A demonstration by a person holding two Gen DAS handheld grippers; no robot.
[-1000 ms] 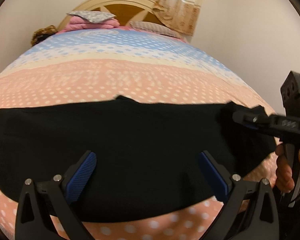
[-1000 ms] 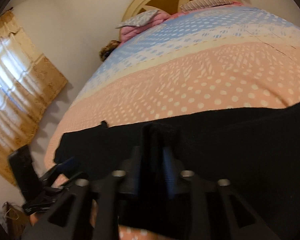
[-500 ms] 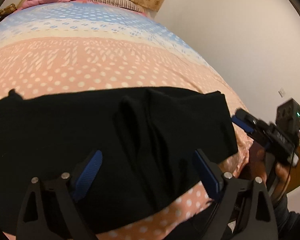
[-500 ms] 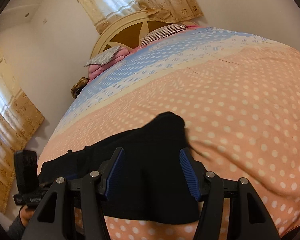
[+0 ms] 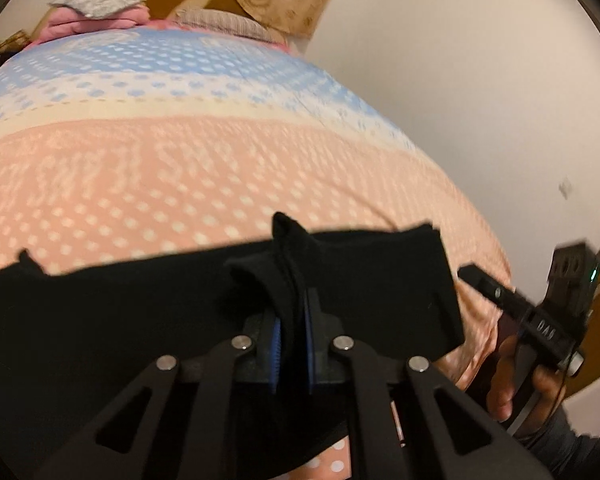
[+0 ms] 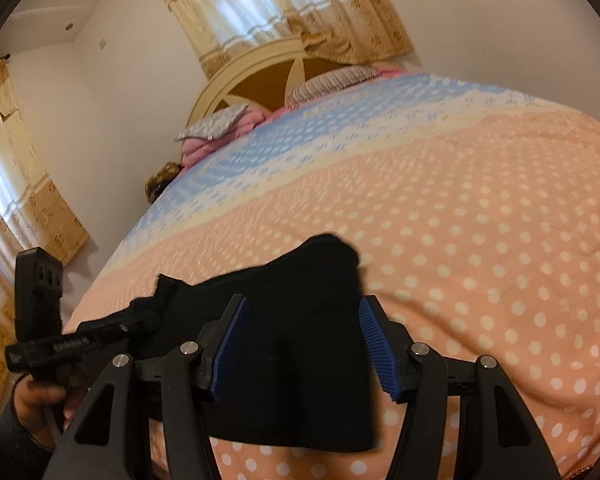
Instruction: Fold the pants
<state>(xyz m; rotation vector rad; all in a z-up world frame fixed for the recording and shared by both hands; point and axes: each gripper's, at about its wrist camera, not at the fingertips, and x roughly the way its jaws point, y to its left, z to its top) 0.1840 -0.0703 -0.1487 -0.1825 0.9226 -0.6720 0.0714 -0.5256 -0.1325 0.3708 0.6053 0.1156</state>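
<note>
The black pants (image 5: 100,320) lie across the near part of the bed (image 5: 180,168), on its pink, white-dotted bedspread. Their long axis runs side to side, parallel to the near edge of the bed. In the left wrist view the cloth stretches from the left border to a squared end at the right, which stops short of the bed's right edge.

The left tongs (image 5: 292,320) have just been closing, and their blue pads (image 5: 275,344) now stand pressed together on a raised ridge of the pants; the pinched fold sticks up in a small peak between them.

To the right, the right tongs (image 6: 300,344) stand spread, their blue pads (image 6: 230,344) apart on either side of the pants' end, above the cloth and not pinching it. This end of the pants points away from the camera, towards the middle of the bed. A hand (image 5: 516,376) grips the right tool's handle beside the bed's edge.

At the far end of the bed, pillows (image 6: 332,80) rest against the headboard (image 6: 260,76).
</note>
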